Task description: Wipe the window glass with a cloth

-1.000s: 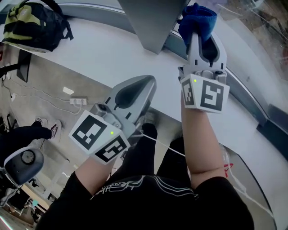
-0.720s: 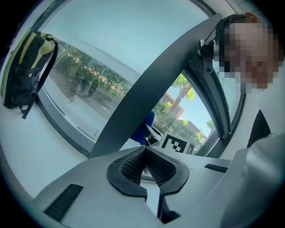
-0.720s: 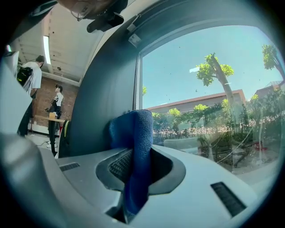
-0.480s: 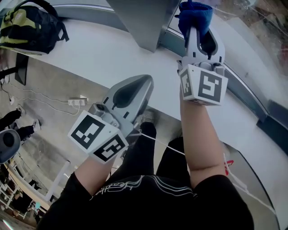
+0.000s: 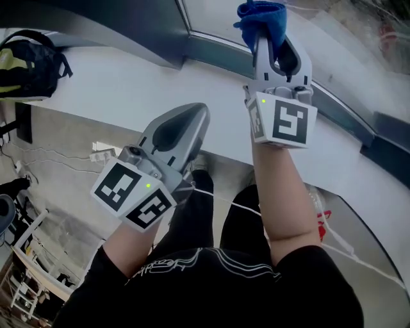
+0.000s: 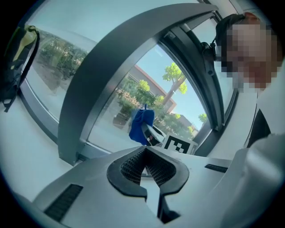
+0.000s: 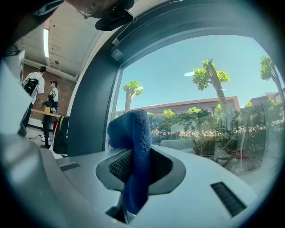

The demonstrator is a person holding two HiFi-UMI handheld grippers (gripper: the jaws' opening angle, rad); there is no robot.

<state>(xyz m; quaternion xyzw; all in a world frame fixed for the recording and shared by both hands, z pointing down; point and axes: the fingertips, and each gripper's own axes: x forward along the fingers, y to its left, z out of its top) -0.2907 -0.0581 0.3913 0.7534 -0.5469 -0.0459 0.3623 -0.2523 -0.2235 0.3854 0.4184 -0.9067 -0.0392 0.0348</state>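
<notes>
White sill [image 5: 115,83] is seen running beneath the window, with grey floor [image 5: 57,186] below its near edge. At the sill's far left end a black and yellow backpack [image 5: 29,61] is set. On the floor near that edge, a white power strip [image 5: 102,152] is laid.

Left of the middle, the left tongs [image 5: 195,114] are held over the sill's near edge, well apart from the glass [image 5: 214,14]. In the left gripper view these tongs [image 6: 144,153] are shown pressed together at the tips, with nothing between them.

Behind them, a dark pillar [image 5: 128,25] is raised from the sill's back edge, and the glass is set to its right.

Further right, the right tongs [image 5: 269,31] are held up over the sill's back edge, toward the glass. A blue cloth [image 5: 259,14] is pinched in them. In the right gripper view the cloth [image 7: 133,133] is seen clamped between the pads and bunched above the tips of the tongs [image 7: 136,156], with the glass [image 7: 200,89] just beyond. Whether cloth and glass are touching cannot be told.
</notes>
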